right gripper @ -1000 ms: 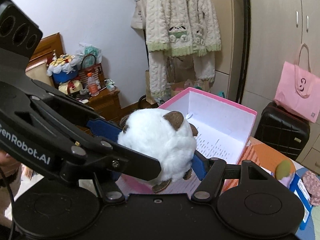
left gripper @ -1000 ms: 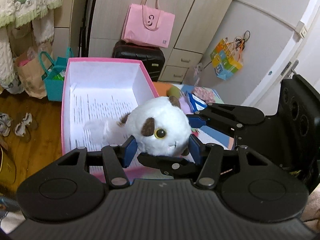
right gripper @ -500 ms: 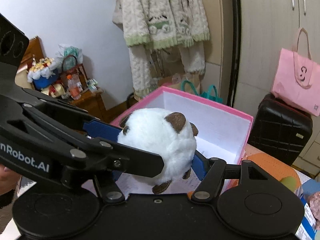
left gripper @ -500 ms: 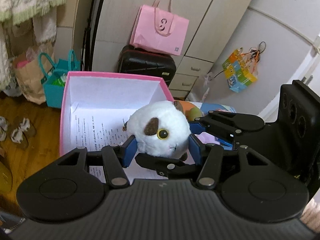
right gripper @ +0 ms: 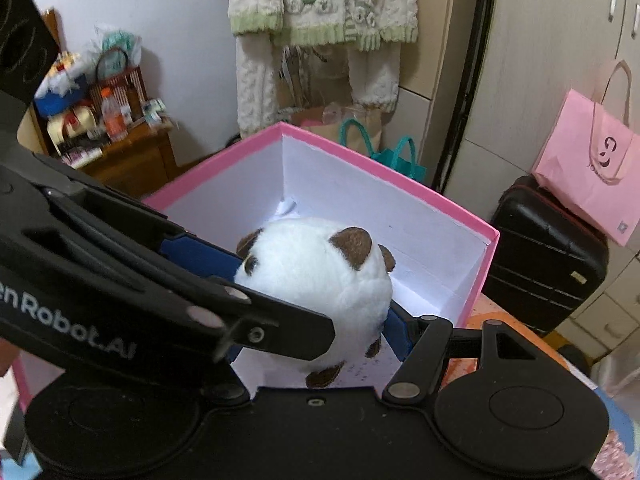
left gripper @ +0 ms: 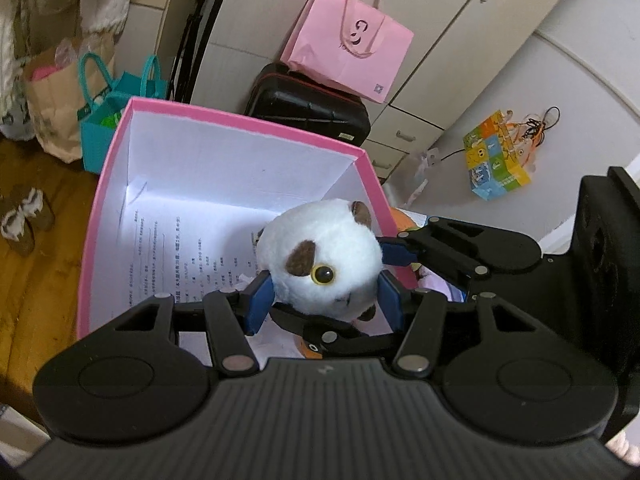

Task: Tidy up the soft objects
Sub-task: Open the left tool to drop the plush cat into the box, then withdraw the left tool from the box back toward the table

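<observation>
A round white plush toy [left gripper: 322, 258] with brown patches and a yellow eye is held between both grippers. My left gripper [left gripper: 324, 300] is shut on its sides with blue pads. My right gripper [right gripper: 316, 328] is shut on the same toy [right gripper: 320, 280] from the other direction. The toy hangs over the open pink box [left gripper: 240, 124] with white walls and a printed paper on its floor; the box also shows in the right wrist view [right gripper: 400, 192].
A black suitcase [left gripper: 308, 100] with a pink paper bag [left gripper: 352, 40] on it stands behind the box. Teal bags [left gripper: 112, 108] sit on the wooden floor at left. A colourful cube [left gripper: 496, 156] hangs on the wall. A wooden cabinet [right gripper: 128, 156] stands at left.
Both grippers have carried the plush toy forward and over the pink box's interior; the box now fills more of both views. Grips are unchanged.
</observation>
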A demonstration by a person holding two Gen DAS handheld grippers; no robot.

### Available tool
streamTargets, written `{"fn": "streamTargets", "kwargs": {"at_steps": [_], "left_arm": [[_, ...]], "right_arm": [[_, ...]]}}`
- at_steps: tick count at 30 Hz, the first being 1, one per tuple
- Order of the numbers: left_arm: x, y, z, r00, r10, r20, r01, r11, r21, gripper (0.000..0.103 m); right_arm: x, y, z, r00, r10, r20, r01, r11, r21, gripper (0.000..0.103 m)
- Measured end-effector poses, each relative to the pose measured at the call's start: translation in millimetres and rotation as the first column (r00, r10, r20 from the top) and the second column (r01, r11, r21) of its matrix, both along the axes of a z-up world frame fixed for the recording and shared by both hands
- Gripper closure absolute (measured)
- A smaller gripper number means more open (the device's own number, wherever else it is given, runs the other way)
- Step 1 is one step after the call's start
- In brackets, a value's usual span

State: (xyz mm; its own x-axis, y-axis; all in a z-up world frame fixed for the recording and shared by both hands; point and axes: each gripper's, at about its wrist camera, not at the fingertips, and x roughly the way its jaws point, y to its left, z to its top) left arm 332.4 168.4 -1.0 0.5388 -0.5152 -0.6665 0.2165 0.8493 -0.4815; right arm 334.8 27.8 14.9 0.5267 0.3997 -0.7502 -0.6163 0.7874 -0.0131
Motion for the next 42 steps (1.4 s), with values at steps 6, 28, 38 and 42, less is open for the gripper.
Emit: {"fn": "streamTargets", "kwargs": {"at_steps": [6,28,38,42], "left_arm": [[1,-4,-2,0.998,0.06,0.022,-0.061,0.996,0.063,0.045],[-101,-6,54,0.972,-0.006,0.234,-0.066,0.953,0.296,0.038],[-148,-19,74,0.951,-0.084,0.299,-0.028,0.936,0.351,0.036],[-168,-27,82,0.942,-0.116,0.314,-0.009,0.928,0.372,0.035]], "right_arm": [[1,0,-5,1.0,0.009,0.021,-0.008,0.999,-0.053,0.026],[-76,-36,33,0.992,-0.002,0.125,-0.002,0.999,0.038,0.023],[-118,-54,58,0.989,0.016,0.145,-0.026,0.997,0.069,0.023],[-133,-68,67,0.991,0.016,0.134,-0.028,0.996,0.09,0.023]]}}
